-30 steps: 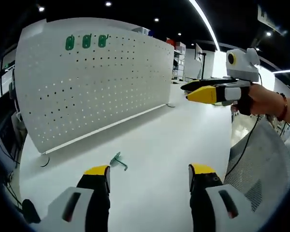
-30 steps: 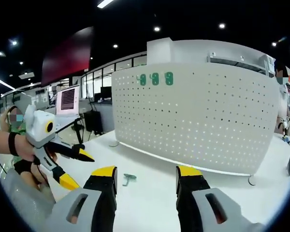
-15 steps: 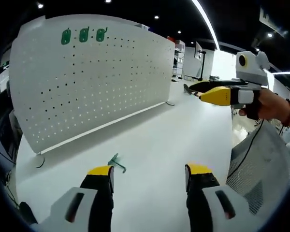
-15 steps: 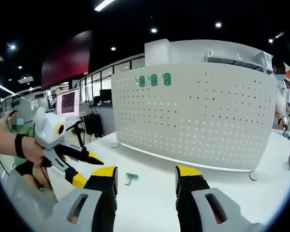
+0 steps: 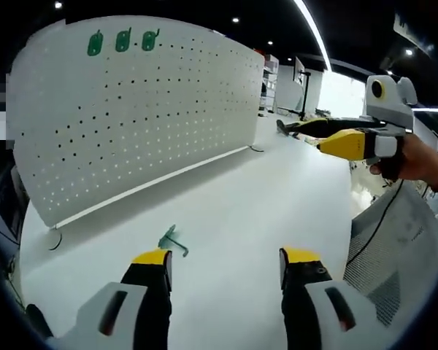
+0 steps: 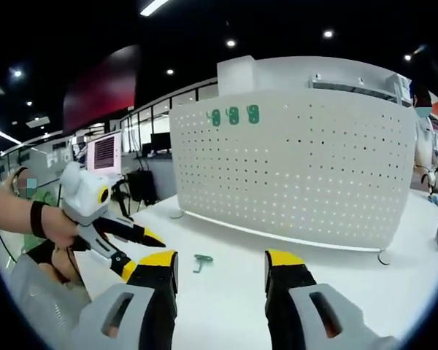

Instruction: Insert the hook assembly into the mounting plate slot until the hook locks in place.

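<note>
Left gripper view: a small green hook (image 5: 171,240) is lying on the white table (image 5: 255,211), just ahead of the left jaw's yellow tip and touching neither jaw.
Hook in the right gripper view: the same green piece (image 6: 201,260) is resting on the table (image 6: 226,292) between the two held tools, nearer the pegboard side than the jaws.
Pegboard: a white perforated board (image 5: 131,109) is standing upright along the table's far edge, curving across the left gripper view; in the right gripper view it (image 6: 306,168) is facing the jaws squarely.
Green hooks on the board: three green pieces (image 5: 120,41) are hanging in a row near its top edge, seen again in the right gripper view (image 6: 233,115).
Left gripper (image 5: 223,257): its jaws are standing spread wide apart with nothing between them; in the right gripper view it (image 6: 139,251) is coming in from the left in a person's hand (image 6: 55,230), jaws parted, tips pointing toward the hook.
Right gripper (image 6: 220,257): its jaws are gaping open and gripping nothing; in the left gripper view it (image 5: 314,135) is hovering high at the right, well apart from the hook, held by a hand (image 5: 416,157).
Chair: a grey mesh backrest (image 5: 394,255) is showing at the table's right edge.
</note>
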A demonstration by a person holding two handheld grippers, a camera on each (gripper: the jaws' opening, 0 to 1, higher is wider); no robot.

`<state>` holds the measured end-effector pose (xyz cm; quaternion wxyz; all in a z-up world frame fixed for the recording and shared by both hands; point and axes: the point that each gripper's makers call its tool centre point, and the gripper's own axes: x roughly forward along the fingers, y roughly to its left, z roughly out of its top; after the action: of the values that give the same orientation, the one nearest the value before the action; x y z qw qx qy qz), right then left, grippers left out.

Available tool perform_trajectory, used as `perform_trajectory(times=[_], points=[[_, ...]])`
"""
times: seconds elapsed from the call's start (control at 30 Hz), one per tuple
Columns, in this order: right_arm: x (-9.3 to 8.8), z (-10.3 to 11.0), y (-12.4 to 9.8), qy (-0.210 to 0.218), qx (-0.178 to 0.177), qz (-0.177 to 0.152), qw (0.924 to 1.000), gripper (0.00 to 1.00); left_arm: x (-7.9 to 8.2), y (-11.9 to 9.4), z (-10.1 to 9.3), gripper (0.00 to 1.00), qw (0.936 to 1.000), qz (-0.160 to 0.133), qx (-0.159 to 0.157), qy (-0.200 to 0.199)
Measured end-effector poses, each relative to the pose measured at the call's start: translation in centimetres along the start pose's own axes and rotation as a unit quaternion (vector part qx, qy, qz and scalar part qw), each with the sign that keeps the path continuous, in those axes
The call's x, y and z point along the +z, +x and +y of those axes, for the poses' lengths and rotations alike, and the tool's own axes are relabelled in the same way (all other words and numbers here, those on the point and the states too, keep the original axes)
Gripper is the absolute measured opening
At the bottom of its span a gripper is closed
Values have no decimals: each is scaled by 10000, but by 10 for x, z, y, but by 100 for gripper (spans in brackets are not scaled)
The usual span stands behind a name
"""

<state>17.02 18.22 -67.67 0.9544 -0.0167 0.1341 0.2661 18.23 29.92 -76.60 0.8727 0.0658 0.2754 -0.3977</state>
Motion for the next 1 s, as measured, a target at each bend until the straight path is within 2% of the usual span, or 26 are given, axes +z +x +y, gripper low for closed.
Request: perform_trajectory(times=[0.1, 0.33, 0.53, 0.73, 1.0], points=[[-1, 2, 0, 2, 31, 14, 10000, 45, -7, 2, 7, 60, 9997, 140, 125, -147], [-2, 2, 1, -97, 30, 70, 9999, 46, -13, 8, 11, 58, 9994, 229, 140, -209], [-6, 0, -2, 8, -1, 100, 9999, 46, -13, 13, 12, 58, 9988, 199, 27, -450], [-13, -2, -4, 7, -13, 159, 9999, 46, -13, 17, 21, 56, 9984, 271, 116, -474], [-15, 6, -1, -88, 177, 243, 9995, 53, -15, 25, 33, 55, 9978, 411, 294, -425]])
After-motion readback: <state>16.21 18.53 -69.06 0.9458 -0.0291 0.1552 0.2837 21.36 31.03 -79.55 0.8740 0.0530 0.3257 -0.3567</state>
